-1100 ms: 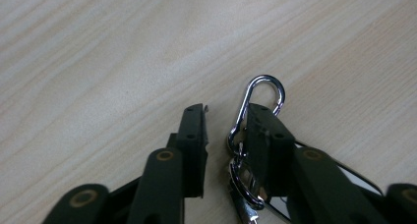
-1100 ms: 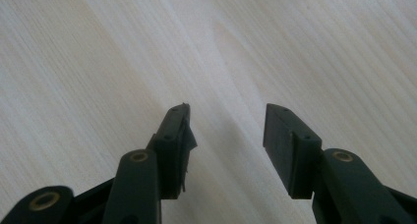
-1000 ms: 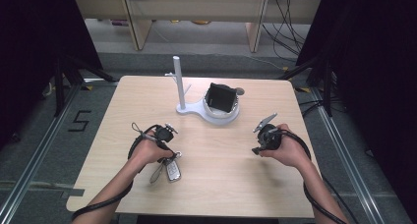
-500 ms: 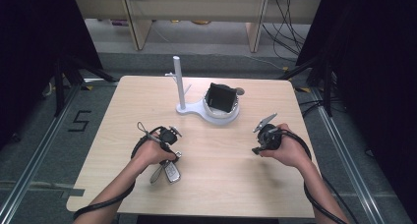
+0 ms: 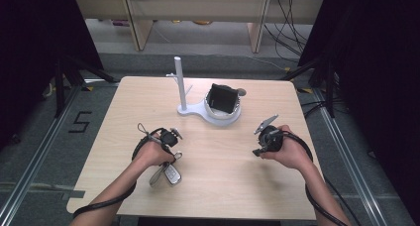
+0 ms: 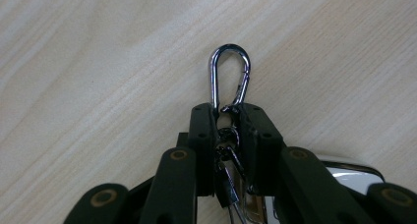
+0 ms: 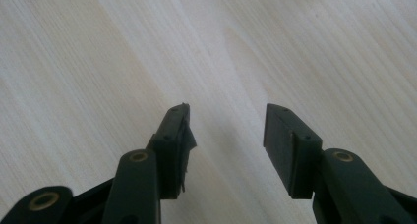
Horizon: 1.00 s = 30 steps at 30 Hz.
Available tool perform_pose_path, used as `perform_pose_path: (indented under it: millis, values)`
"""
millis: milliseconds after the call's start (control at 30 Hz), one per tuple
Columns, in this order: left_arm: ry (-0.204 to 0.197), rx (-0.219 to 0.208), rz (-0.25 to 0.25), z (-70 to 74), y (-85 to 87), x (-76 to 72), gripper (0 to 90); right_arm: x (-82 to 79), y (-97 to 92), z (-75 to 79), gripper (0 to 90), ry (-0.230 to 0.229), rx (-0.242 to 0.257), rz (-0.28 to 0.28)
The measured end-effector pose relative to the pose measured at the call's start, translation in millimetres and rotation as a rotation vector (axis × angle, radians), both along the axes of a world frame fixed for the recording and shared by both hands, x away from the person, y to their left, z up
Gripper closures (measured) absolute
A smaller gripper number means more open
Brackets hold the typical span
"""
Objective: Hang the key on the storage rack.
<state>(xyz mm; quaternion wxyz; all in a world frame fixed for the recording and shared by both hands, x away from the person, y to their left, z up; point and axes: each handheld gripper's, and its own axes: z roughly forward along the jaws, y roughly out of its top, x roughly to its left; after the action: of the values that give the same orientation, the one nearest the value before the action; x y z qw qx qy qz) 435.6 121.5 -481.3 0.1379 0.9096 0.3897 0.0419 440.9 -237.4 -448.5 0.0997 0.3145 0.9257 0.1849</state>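
Left tool (image 6: 227,117) jaws newly closed on carabiner (image 6: 229,74).

A taped "5" (image 5: 80,122) on the floor (image 5: 44,151)

Pale wood table (image 5: 247,186), grey floor (image 5: 44,151), dark surroundings

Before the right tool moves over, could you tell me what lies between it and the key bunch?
Only bare table separates the right tool from the key bunch, in the high view.
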Motion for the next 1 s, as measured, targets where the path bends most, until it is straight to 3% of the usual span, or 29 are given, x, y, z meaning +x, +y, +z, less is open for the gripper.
perform_pose_path:
  millis: [233, 267, 300, 567, 700, 867, 933, 967, 1000]
  values:
    - [-0.037, -0.017, -0.021, -0.8, 2.1, -4.5, 76.6, 0.8, -1.1, -0.6, 54.2, -0.008, -0.007, 0.009]
    - [-0.044, -0.045, -0.027, 3.0, 3.2, -5.3, 76.6, 0.6, -0.6, -0.5, 54.1, -0.007, -0.003, 0.011]
    - [-0.053, -0.031, -0.024, 3.9, 2.9, -6.6, 84.5, 0.7, -0.6, 0.6, 54.1, -0.009, -0.006, 0.007]
    - [-0.066, -0.059, -0.040, 2.3, -0.6, -10.7, 84.5, 1.5, 1.2, 0.2, 54.1, -0.005, 0.001, 0.017]
    - [-0.101, -0.069, -0.069, 1.5, -0.6, -13.8, 84.7, 1.7, -2.0, 1.0, 54.1, -0.024, -0.030, 0.015]
    - [-0.130, -0.121, -0.046, 0.0, 2.3, -19.8, 84.7, -0.4, -3.4, 1.7, 54.2, -0.016, -0.009, 0.001]
    - [-0.172, -0.167, -0.041, -0.2, 7.4, -23.4, 84.7, -0.5, -4.2, 1.5, 54.2, -0.016, -0.003, 0.001]
    - [-0.172, -0.167, -0.041, -0.2, 7.4, -23.4, 84.8, -0.9, -4.8, 2.3, 54.2, -0.026, -0.007, 0.002]
    - [-0.199, -0.209, -0.033, 1.8, 12.2, -26.5, 84.8, -0.9, -5.3, 2.4, 54.3, -0.030, -0.006, 0.003]
